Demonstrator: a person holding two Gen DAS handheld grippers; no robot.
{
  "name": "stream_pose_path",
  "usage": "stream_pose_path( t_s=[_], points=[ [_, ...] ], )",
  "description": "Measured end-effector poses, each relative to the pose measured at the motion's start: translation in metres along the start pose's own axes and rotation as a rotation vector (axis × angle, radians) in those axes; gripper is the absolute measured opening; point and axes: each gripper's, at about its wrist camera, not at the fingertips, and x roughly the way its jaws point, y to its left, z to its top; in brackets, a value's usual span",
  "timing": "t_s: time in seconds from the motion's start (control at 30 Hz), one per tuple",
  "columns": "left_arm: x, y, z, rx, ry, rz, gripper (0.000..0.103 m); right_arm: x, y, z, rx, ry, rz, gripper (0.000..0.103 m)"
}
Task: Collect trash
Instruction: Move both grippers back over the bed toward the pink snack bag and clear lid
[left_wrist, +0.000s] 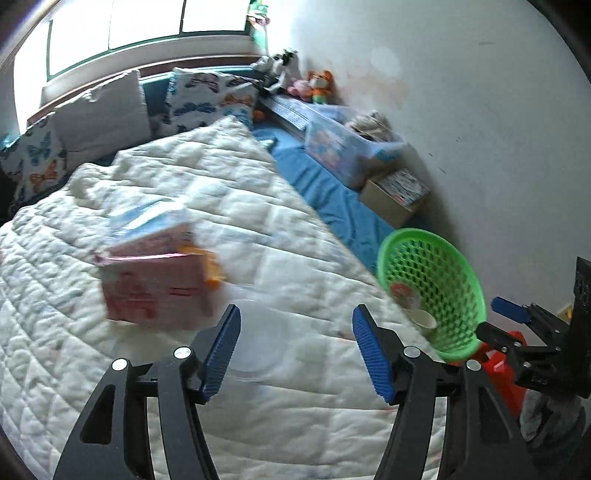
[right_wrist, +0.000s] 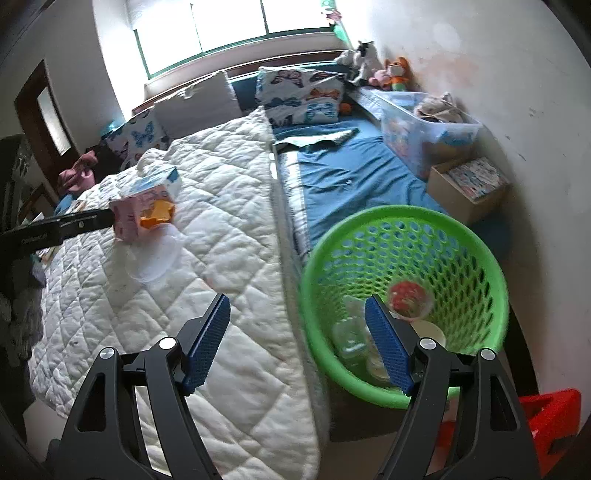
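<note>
Both grippers open over the quilted bed, trash basket at the bed's right edge.

The left gripper (left_wrist: 295, 347) stands with jaws spread wide over the white quilt (left_wrist: 184, 192), holding nothing; a clear plastic cup (left_wrist: 258, 343) lies between its fingers, and a blurred pink carton (left_wrist: 155, 280) sits just beyond, to the left. The right gripper (right_wrist: 297, 343) is likewise open and empty, one finger over the green basket (right_wrist: 480, 258). Only the right wrist view looks down into the basket, showing a red-printed cup (right_wrist: 408, 297) and clear plastic items (right_wrist: 349, 332); it also shows the carton and cup side by side, farther off on the left.
</note>
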Motion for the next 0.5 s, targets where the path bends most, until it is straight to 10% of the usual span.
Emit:
stream_pose_path(
  t_s=[0.5],
  points=[
    [0.02,0.07,0.032,0.342,0.163,-0.037,0.073,0.023,0.052,0.014,-0.078,0.045,0.028,0.076]
  ],
)
